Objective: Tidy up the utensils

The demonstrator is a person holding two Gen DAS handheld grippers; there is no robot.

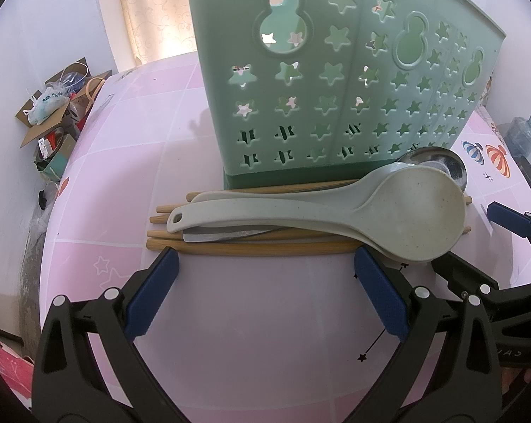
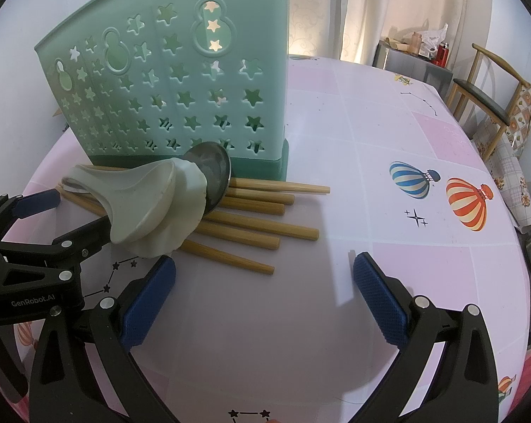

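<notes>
Pink tiled tabletop (image 1: 230, 317) is carrying a green star-cut utensil holder (image 1: 336, 81); just before it, chopsticks (image 1: 265, 248) and rice paddles (image 1: 371, 211) are lying crosswise to the left gripper (image 1: 265, 264), whose wide-open, empty jaws are sitting nearest. The right gripper (image 2: 263, 268) is hovering open and empty by the chopstick tips.

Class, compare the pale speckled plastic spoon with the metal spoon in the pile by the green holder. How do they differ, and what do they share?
The plastic spoon is matte, cream and speckled; the metal spoon is grey and shiny. The plastic spoon lies on top, its handle in full view; the metal spoon sits partly beneath, nearer the green holder, only its bowl plainly showing. Both rest across the wooden chopsticks, outside the holder.
</notes>
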